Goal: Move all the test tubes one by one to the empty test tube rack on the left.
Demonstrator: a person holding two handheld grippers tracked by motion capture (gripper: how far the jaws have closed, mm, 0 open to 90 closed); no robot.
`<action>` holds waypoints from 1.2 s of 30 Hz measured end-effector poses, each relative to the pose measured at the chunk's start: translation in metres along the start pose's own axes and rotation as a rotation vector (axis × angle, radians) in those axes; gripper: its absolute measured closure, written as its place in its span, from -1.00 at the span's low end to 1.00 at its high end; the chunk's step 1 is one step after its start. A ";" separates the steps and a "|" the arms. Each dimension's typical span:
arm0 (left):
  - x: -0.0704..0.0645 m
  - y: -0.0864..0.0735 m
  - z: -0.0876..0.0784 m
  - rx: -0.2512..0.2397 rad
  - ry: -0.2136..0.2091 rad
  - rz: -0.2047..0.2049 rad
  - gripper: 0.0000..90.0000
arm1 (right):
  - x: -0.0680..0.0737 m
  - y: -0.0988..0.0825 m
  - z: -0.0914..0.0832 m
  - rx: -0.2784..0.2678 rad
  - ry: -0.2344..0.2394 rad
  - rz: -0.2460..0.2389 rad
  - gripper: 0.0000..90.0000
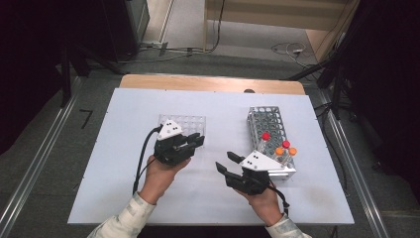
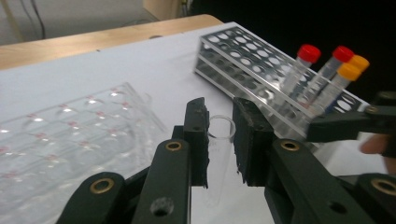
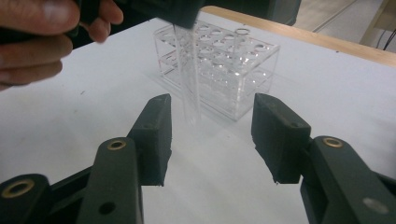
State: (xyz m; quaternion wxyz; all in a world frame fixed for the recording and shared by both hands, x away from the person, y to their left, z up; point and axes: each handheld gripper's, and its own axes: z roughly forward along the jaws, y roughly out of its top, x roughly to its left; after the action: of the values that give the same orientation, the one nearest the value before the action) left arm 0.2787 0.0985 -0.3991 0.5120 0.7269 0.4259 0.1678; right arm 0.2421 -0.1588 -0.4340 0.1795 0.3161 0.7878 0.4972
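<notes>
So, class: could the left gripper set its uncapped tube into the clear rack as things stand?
Probably yes. The left gripper is shut on the uncapped tube, and the clear rack lies just beyond it with open holes and nothing between. The right gripper stands apart.

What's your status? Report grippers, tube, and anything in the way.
Left gripper shut on clear uncapped tube, held above the table. Right gripper open, empty. Clear rack just beyond the tube; metal rack with capped tubes off to the side. Nothing blocking.

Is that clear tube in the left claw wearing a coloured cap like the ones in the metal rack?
No: the clear tube held in the left gripper has an open, uncapped rim, unlike the capped tubes in the metal rack.
</notes>
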 end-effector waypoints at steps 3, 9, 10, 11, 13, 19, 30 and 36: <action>0.006 0.008 -0.003 -0.010 0.024 0.002 0.71 | -0.004 -0.002 -0.009 -0.004 -0.002 0.003 -0.01; 0.014 0.027 -0.005 -0.025 0.062 0.003 0.71 | -0.007 -0.009 -0.022 -0.001 -0.006 0.007 -0.03; 0.014 0.030 -0.005 -0.025 0.071 0.005 0.71 | -0.007 -0.011 -0.024 0.000 -0.006 0.006 -0.04; 0.015 0.032 -0.005 -0.026 0.072 0.004 0.71 | -0.007 -0.012 -0.026 0.002 -0.005 0.006 -0.04; 0.017 0.036 -0.005 -0.026 0.082 0.010 0.71 | -0.007 -0.013 -0.030 0.003 -0.003 0.004 -0.05; 0.021 0.044 -0.001 -0.031 0.101 0.013 0.71 | -0.012 -0.018 -0.037 0.006 -0.011 0.011 -0.10; 0.026 0.046 0.011 -0.017 0.155 0.028 0.71 | -0.017 -0.022 -0.045 0.019 -0.019 0.037 -0.42; 0.025 0.045 0.017 -0.014 0.173 0.045 0.71 | -0.016 -0.025 -0.050 0.016 -0.017 0.034 -0.43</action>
State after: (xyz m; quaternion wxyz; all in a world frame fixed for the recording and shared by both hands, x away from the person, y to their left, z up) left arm 0.3257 0.1030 -0.3712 0.4745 0.7155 0.4507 0.2443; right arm 0.2161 -0.2109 -0.4347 0.1752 0.3352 0.7846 0.4912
